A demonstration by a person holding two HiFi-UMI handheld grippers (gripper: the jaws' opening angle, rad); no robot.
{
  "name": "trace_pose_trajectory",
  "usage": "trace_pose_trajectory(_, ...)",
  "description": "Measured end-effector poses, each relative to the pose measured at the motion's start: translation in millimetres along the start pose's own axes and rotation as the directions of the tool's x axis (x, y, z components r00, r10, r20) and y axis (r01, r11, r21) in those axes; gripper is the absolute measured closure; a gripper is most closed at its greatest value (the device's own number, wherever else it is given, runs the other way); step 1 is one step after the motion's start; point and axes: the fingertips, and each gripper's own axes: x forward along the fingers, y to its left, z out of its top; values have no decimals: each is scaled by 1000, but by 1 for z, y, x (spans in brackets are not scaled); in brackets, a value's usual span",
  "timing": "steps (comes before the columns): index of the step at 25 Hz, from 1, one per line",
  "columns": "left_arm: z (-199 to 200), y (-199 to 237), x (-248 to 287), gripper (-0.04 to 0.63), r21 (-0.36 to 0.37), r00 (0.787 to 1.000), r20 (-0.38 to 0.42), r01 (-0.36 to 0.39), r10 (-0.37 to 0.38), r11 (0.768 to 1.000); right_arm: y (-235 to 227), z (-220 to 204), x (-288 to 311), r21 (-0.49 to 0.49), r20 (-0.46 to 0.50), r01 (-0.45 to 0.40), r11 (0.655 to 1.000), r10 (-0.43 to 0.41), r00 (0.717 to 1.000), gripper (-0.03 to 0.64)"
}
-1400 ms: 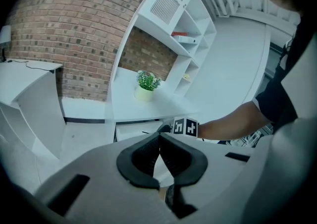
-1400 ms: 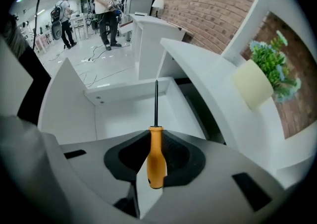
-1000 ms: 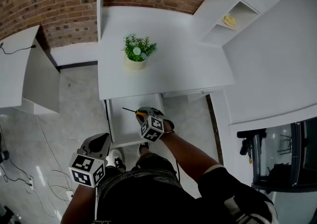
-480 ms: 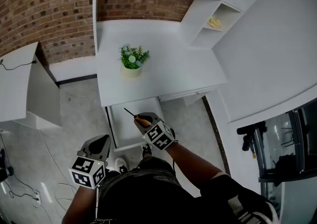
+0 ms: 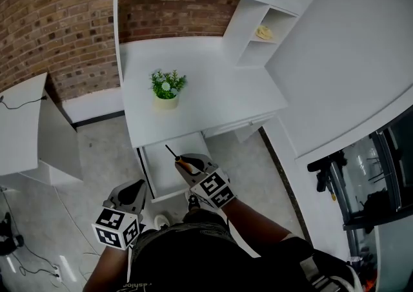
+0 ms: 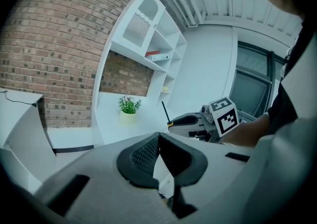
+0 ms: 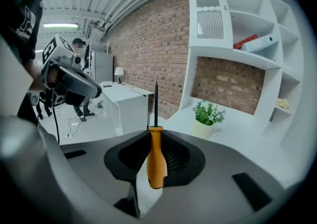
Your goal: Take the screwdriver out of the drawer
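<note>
Finding: the right gripper (image 5: 188,165) has its jaws closed on the orange handle of the screwdriver (image 7: 155,154). The black shaft stands straight up from between the pads. The grip looks centred and firm.

Change noted: over the last second this gripper has drawn back from further over the open drawer (image 5: 164,179) toward the drawer's front edge and the person's body. The shaft lay almost flat and pointed left. It now angles up and away from the person (image 5: 173,155).

The left gripper view shows the tool (image 6: 165,111) held in the air in front of the desk (image 5: 206,97). The right gripper view looks across the desk top toward the potted plant (image 7: 207,117). Judged from these views, the tool is lifted clear of the drawer floor, so the removal is essentially done. How far it stands above the drawer cannot be told.

The left gripper (image 6: 157,149) hangs low at the person's left side. Its jaws are together with nothing between them, and it has taken no part.

Outstanding: the drawer stands open, and the tool has not been set down anywhere.
</note>
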Motion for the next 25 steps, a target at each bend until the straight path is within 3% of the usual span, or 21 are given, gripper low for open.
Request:
trace_pose_trajectory(5, 13, -12, -2, 577, 28, 999, 23, 25, -25, 999, -1, 20, -27, 91, 75, 29, 995, -36, 997, 546)
trace_pose_trajectory(12, 32, -27, -7, 577, 39, 995, 66, 67, -70, 997, -11, 30, -68, 282, 176, 22, 959, -74, 982, 545)
trace_pose_trajectory(19, 48, -39, -7, 577, 42, 993, 111, 41, -46, 998, -25, 42, -93, 407, 272, -81, 910, -36, 962, 545)
trace_pose_trajectory(25, 50, -60, 0, 577, 28, 991, 132, -2, -2, 1000, -35, 42, -114, 415, 307, -136, 900, 2, 952, 545)
